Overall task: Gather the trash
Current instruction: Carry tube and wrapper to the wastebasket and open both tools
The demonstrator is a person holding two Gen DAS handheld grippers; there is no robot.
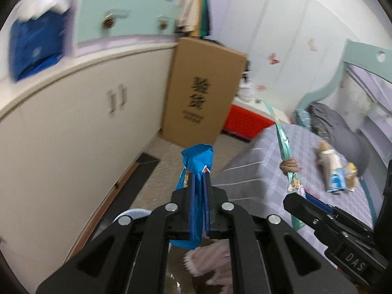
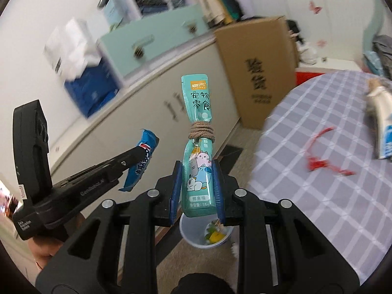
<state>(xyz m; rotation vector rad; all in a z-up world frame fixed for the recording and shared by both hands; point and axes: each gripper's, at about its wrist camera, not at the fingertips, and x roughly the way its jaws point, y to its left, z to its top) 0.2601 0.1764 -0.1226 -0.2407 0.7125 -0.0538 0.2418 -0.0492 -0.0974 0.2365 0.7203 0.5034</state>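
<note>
Bed: lilac-and-white checked cover (image 2: 318,132), taken here as the landmark; pale teal frame along its edge.
On the bed: crumpled white-and-blue wrapper (image 1: 334,171); small red tasselled cord (image 2: 321,161); grey bundle of fabric (image 1: 333,127) toward the far end.
Floor: speckled grey carpet (image 1: 156,186) beside the bed, with a dark mat on it; white plastic cup (image 2: 205,232) holding coloured scraps, just off the bed's near edge.
Across the floor from the bed: long cream cabinet (image 1: 73,122) with paired handles; mint-green drawer box (image 1: 127,22) and blue-and-white bag (image 1: 34,46) on top, blurred.
Past the bed's corner: tall brown cardboard box (image 1: 203,93) with black printed characters, leaning at the cabinet's end; red-sided low unit (image 1: 245,122) behind it.
Left gripper (image 1: 198,178): clamped tight on a crinkled blue snack wrapper (image 1: 196,159), held above the carpet.
Right gripper (image 2: 199,169): pressed against both sides of a teal pet-treat sachet (image 2: 198,147) bound with tan elastic, upright over the cup.
</note>
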